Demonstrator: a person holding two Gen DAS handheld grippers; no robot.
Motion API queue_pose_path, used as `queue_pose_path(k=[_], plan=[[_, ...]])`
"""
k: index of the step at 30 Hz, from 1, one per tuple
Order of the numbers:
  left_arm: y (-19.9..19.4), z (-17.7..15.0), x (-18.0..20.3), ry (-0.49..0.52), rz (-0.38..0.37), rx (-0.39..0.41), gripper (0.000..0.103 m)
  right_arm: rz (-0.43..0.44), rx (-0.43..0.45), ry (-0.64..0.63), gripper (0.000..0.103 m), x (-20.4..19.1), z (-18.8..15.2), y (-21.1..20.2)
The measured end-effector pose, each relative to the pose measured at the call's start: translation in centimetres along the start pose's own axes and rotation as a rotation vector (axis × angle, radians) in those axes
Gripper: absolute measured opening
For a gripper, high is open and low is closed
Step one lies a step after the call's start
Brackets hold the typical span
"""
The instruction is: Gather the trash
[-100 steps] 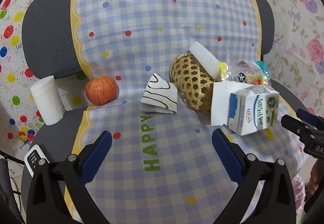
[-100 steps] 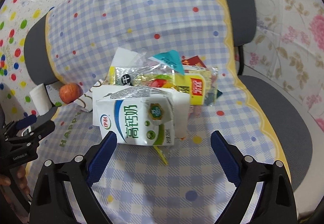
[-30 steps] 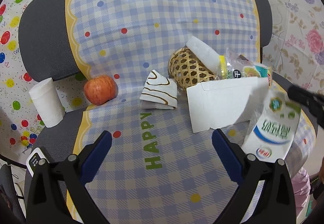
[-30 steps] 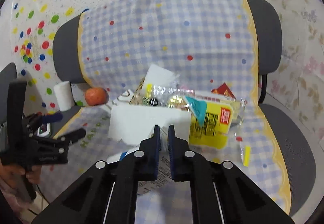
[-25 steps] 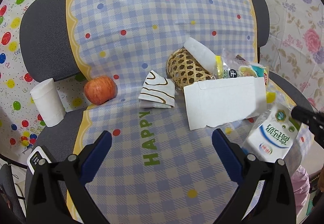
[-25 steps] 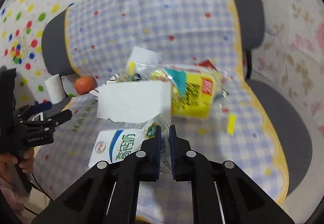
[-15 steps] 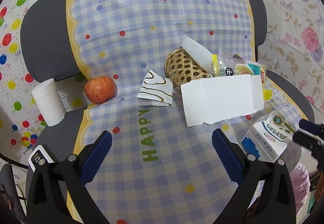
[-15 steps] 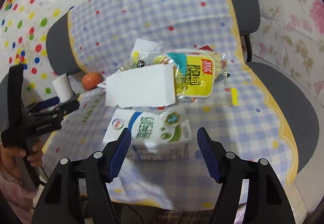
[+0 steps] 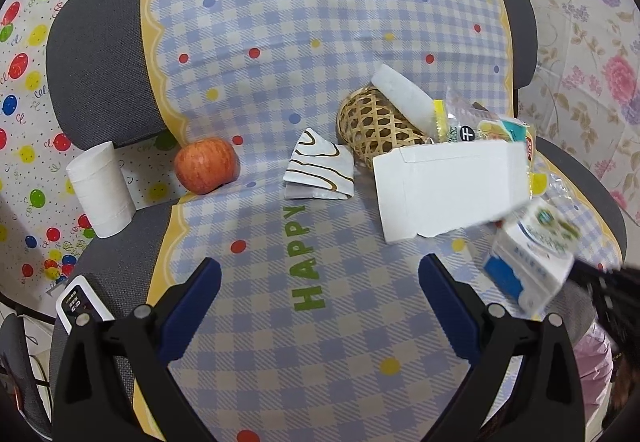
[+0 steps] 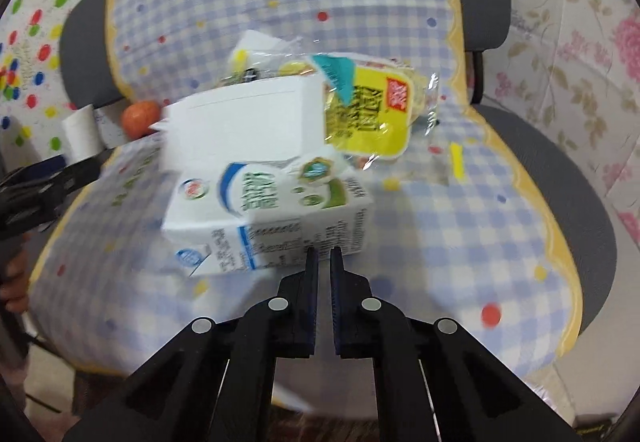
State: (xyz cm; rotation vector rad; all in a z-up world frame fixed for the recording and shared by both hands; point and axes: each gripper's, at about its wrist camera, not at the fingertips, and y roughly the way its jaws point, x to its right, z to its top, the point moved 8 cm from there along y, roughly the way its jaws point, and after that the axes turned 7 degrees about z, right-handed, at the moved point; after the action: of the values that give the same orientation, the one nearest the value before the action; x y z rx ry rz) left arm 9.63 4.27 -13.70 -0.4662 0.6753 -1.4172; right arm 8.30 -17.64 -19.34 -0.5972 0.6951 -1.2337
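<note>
- One milk carton (image 10: 266, 214) lies on its side on the chair seat (image 10: 460, 242), long axis left-right, gable top right.
- Right tongs (image 10: 324, 256) have just closed, pinching its near edge.
- Left tongs (image 9: 320, 294) spread, empty.

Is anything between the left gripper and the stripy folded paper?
No. Only bare checked cloth lies between the left gripper and the stripy folded paper; the apple and basket sit to its sides.

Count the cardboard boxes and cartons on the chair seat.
2. The plain white box lies in front of the wicker basket; the milk carton lies nearer the seat's front edge, at the right gripper. Wrappers may hide more.
</note>
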Motion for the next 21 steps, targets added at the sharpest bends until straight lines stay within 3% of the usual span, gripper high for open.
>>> queue_pose_path(k=[4, 7, 10, 13, 17, 19, 21], plan=[[0.3, -0.2, -0.3, 0.001, 0.003, -0.006, 0.096, -0.043, -0.002, 0.027, 0.008, 2.1, 2.3, 1.9], [0.6, -0.3, -0.9, -0.005, 0.014, -0.012, 0.096, -0.053, 0.035, 0.077, 0.015, 2.6, 3.3, 0.7], [1.0, -0.3, -1.6, -0.024, 0.019, -0.018, 0.096, -0.054, 0.074, 0.091, 0.056, 1.7, 2.8, -1.1], [1.3, -0.2, -1.8, -0.036, 0.018, -0.019, 0.096, -0.023, 0.107, 0.079, 0.078, -0.6, 2.3, -2.3], [1.2, -0.2, -1.6, -0.037, 0.002, -0.015, 0.096, 0.018, 0.085, 0.022, 0.081, -4.2, 1.5, -1.5], [1.1, -0.2, -1.5, -0.029, -0.003, -0.014, 0.096, -0.034, 0.044, -0.026, 0.077, -4.8, 0.9, -0.4], [1.0, -0.3, -1.4, -0.024, -0.006, -0.013, 0.096, -0.092, 0.015, -0.034, 0.067, -4.0, 0.5, 0.2]])
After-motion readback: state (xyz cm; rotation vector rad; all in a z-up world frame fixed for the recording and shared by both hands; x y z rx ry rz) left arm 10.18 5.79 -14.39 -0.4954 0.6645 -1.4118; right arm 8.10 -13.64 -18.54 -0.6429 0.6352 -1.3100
